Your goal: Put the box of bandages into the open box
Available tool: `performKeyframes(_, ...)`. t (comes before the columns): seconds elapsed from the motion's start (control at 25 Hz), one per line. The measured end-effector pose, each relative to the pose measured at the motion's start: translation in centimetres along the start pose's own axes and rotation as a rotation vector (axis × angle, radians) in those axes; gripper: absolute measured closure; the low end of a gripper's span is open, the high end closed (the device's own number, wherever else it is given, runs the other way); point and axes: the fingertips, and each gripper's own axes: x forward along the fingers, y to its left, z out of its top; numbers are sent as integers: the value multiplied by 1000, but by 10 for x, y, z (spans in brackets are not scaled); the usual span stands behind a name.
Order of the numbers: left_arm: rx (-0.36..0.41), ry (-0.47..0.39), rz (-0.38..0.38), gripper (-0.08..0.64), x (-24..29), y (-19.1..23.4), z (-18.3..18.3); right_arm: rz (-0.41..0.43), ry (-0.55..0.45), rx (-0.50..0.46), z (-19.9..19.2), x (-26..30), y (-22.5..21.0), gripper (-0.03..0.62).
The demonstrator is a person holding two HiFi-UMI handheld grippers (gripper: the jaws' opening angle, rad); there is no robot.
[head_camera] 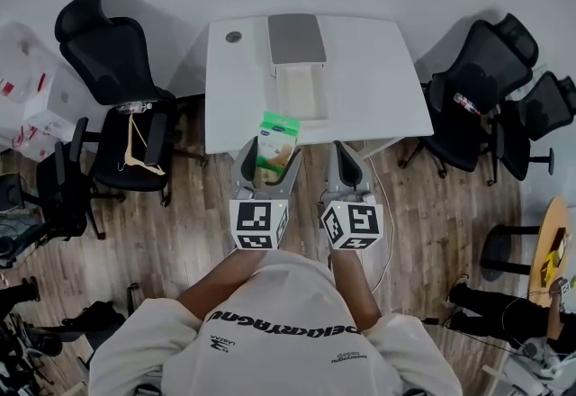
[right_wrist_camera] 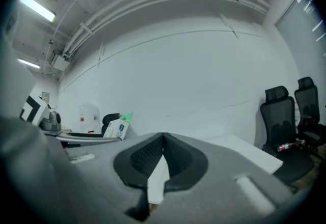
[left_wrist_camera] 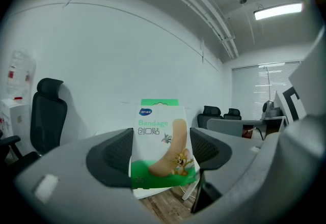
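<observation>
L gripper grips bandage box; open box on table.

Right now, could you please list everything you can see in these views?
table: one, white, against the far wall.
open box: one, white with a grey lid, on the middle of the table.
box of bandages: one, green and white, held at the table's near edge.
office chairs: at least four, black, on both sides of the table.
containers: a few, whitish, far left.
floor: wood, brown.
left gripper: grey, shut on the box of bandages.
right gripper: grey, shut, empty.
</observation>
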Motion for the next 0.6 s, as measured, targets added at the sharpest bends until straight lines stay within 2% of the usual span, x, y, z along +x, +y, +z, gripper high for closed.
performKeyframes(0.28, -30, 17, -27, 202, 45, 27, 7, -12, 12, -6, 4, 54, -5, 594)
performKeyframes(0.6, -42, 49, -57, 202, 79, 40, 4, -36, 35, -9, -1, 89, -14, 594)
